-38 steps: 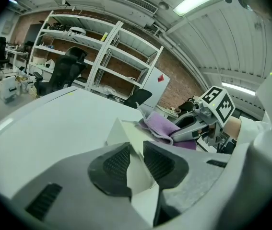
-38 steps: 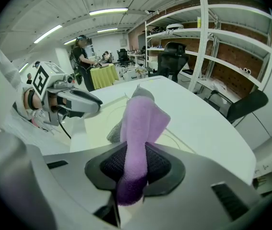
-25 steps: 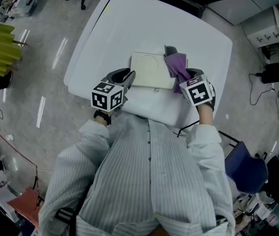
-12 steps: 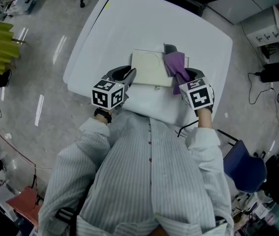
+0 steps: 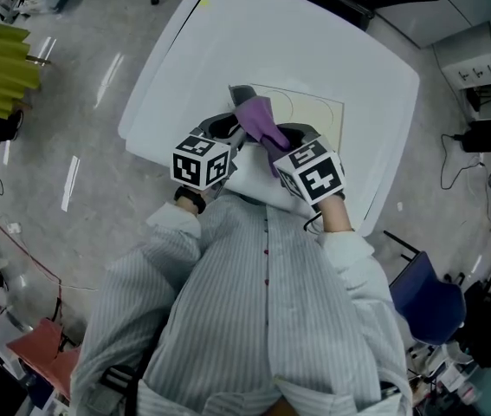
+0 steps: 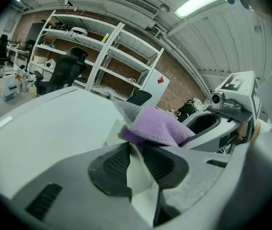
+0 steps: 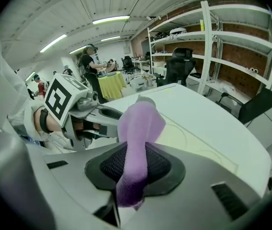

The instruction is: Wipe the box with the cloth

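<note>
Wiping step in hand, prob. mid-stroke. Flat cream box [image 5: 314,115] at frame centre, on white table [image 5: 193,50]. L gripper [image 6: 136,150] clamped narrow on near-left edge of box, steadying. R gripper [image 7: 135,164] pinched tight on purple cloth [image 7: 139,121], free end over left end of box, just beside L jaws. Next, likely: drag cloth across top toward frame right w/ light downward pressure, L hold firm to stop sliding.
</note>
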A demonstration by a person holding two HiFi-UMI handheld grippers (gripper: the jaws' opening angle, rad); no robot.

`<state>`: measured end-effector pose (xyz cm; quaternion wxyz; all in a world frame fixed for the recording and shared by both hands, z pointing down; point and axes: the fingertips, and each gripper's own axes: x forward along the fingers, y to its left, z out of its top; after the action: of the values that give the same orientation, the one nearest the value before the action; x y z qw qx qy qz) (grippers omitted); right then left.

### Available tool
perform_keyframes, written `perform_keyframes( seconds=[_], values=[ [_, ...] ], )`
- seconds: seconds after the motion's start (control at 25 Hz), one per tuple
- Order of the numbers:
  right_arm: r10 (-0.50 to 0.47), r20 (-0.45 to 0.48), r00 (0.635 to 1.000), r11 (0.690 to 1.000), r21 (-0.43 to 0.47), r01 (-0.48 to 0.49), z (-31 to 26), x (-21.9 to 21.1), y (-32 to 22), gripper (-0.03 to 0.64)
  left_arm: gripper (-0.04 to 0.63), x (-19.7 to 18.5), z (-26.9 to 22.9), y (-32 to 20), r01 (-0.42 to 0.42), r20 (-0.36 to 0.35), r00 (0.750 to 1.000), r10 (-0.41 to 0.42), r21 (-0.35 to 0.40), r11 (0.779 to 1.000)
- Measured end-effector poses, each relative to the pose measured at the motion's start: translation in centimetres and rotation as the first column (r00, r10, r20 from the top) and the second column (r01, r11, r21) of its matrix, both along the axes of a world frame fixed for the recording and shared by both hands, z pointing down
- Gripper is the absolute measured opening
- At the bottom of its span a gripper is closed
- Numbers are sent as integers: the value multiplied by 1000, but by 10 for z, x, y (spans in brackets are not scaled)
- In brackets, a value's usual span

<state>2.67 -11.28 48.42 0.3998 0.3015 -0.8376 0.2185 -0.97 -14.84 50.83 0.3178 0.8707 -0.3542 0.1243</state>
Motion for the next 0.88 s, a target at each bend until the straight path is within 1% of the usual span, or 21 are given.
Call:
perform_keyframes(
  seconds=[0.08, 0.24, 0.36, 0.48, 0.68, 0.88],
  values=[
    [-11, -5, 1000, 999, -32, 11, 5, -12, 3, 88, 78, -1, 0, -1, 0, -6, 1000, 0, -1, 1000],
    [-15, -38, 999, 999, -52, 13, 18, -23, 3, 87, 78, -2, 1, -1, 2, -16, 1000, -3, -3, 1000],
    [-9, -58, 998, 999, -46, 6, 25, -26, 5, 87, 78, -2, 1, 0, 1, -18, 1000, -1, -2, 1000],
    [-6, -57, 998, 999, -36, 4, 28, -26, 5, 87, 78, -4, 2, 0, -3, -15, 1000, 3, -1, 1000],
    [31, -46, 998, 999, -43, -33, 29, -13, 2, 87, 78, -5, 2, -1, -7, -14, 1000, 7, -1, 1000],
    [87, -50, 995, 995, -42, -89, 31, 13, 0, 87, 78, -7, 2, 1, -13, -9, 1000, 13, -2, 1000]
  ],
)
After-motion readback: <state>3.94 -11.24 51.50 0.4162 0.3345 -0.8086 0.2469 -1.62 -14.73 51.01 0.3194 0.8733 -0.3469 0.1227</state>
